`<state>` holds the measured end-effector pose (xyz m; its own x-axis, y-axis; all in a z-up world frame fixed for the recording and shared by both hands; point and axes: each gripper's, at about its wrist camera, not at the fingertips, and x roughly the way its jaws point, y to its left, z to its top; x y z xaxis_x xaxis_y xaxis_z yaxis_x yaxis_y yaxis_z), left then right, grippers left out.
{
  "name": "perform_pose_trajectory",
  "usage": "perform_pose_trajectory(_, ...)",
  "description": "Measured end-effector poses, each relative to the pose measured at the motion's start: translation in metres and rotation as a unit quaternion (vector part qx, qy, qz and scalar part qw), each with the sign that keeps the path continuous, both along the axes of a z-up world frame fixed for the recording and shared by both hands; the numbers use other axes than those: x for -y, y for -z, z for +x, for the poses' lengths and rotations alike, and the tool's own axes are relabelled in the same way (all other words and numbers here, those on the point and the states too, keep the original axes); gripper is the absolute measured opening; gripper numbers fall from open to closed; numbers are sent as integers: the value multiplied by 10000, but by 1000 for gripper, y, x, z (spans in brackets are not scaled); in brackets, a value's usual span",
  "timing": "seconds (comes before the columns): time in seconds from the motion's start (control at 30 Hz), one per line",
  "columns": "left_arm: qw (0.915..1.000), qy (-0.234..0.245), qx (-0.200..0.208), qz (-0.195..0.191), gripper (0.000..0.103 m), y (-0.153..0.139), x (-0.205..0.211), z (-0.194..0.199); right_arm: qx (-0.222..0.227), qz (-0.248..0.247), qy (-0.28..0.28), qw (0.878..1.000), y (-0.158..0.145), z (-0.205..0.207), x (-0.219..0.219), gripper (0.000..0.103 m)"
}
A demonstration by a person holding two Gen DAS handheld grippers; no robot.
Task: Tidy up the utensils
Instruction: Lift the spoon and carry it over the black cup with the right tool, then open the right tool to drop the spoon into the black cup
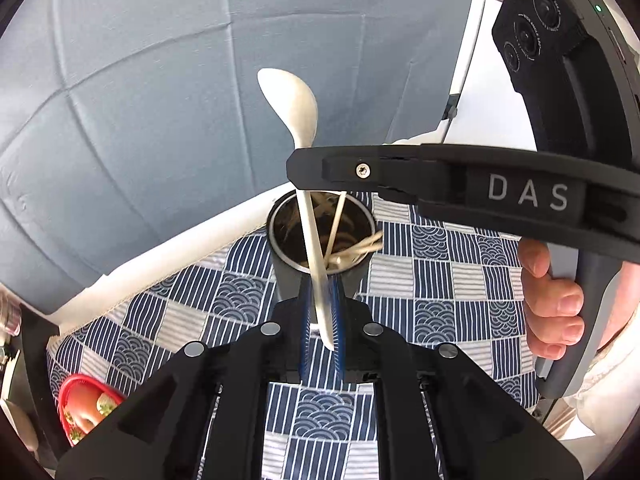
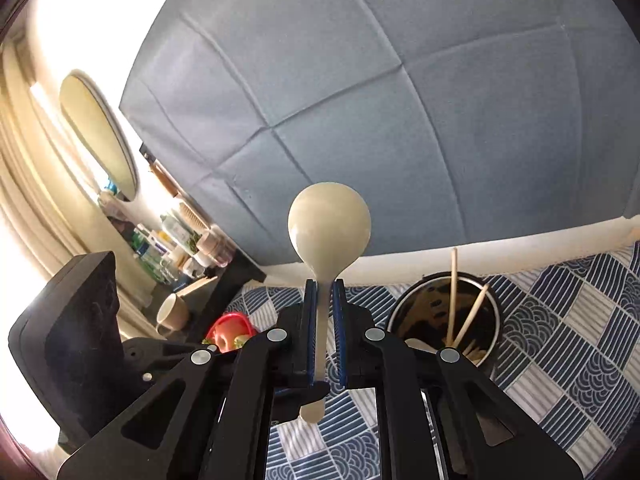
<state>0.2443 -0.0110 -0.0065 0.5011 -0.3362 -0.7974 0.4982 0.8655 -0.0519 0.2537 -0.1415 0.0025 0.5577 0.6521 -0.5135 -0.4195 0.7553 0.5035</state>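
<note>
A cream spoon [image 1: 294, 104] stands upright, bowl up, held by both grippers. My left gripper [image 1: 322, 300] is shut on the lower end of its handle. My right gripper [image 2: 325, 292] is shut on the handle just under the bowl [image 2: 328, 224]; its finger [image 1: 400, 174] crosses the left wrist view. A dark metal-rimmed utensil cup [image 1: 320, 240] stands on the blue patterned cloth behind the spoon, holding wooden chopsticks [image 2: 454, 296] and other light utensils. The cup also shows in the right wrist view [image 2: 412, 316].
A blue padded headboard [image 1: 140, 80] rises behind the cloth-covered surface [image 1: 440, 280]. A red tray with food [image 1: 86, 404] lies at the left edge. A beige mug [image 2: 172, 314] and a shelf of bottles [image 2: 172, 240] stand further left.
</note>
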Motion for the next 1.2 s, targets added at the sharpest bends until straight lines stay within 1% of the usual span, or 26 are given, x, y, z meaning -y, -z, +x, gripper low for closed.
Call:
perform_pose_trajectory(0.17, 10000, -7, 58, 73, 9, 1, 24, 10, 226, -146, -101, 9996, -2, 12, 22, 7)
perform_pose_trajectory(0.23, 10000, -58, 43, 33, 9, 5, 28, 15, 317, -181, -179, 9992, -1, 16, 27, 7)
perform_pose_trajectory(0.3, 9999, -111, 49, 24, 9, 8, 33, 19, 293, -76, -231, 9993, 3, 22, 34, 7)
perform_pose_trajectory(0.4, 9999, -165, -17, -37, 8, 13, 38, 26, 301, -94, -277, 9991, 10, 29, 40, 7)
perform_pose_trajectory(0.6, 9996, -225, -48, -149, 7, 25, 38, 36, 325, 151, -381, 9986, 24, 38, 49, 7)
perform_pose_trajectory(0.8, 9994, -268, -170, -131, 7, 40, 39, 43, 503, -154, -387, 9979, 32, 36, 44, 7)
perform_pose_trajectory(0.83, 9994, -265, -173, -101, 10, 42, 40, 42, 519, -218, -357, 9978, 33, 35, 43, 8)
perform_pose_trajectory(0.9, 9995, -266, -181, -71, 22, 44, 38, 40, 579, -434, -160, 9973, 35, 34, 45, 12)
perform_pose_trajectory(0.93, 9993, -317, -173, -72, 37, 45, 35, 38, 609, -563, -17, 9966, 36, 33, 46, 27)
perform_pose_trajectory(0.97, 9990, -402, -151, -77, 53, 45, 31, 36, 624, -624, 71, 9961, 37, 32, 49, 38)
perform_pose_trajectory(1.0, 9987, -486, -139, -92, 62, 46, 28, 34, 624, -654, 141, 9958, 38, 30, 52, 57)
perform_pose_trajectory(1.03, 9983, -566, -106, -106, 77, 45, 24, 30, 631, -676, 207, 9955, 38, 28, 55, 59)
perform_pose_trajectory(1.07, 9979, -640, -47, -104, 83, 44, 20, 26, 609, -706, 266, 9953, 38, 26, 57, 59)
perform_pose_trajectory(1.1, 9975, -699, 7, -92, 86, 42, 17, 21, 564, -748, 330, 9951, 38, 24, 60, 61)
perform_pose_trajectory(1.13, 9971, -754, 59, -61, 94, 42, 14, 16, 526, -799, 384, 9947, 39, 22, 62, 64)
perform_pose_trajectory(1.17, 9966, -816, 146, 4, 96, 41, 12, 12, 511, -863, 428, 9940, 38, 20, 63, 66)
perform_pose_trajectory(1.2, 9959, -864, 249, 79, 96, 39, 10, 6, 508, -968, 493, 9928, 38, 16, 64, 74)
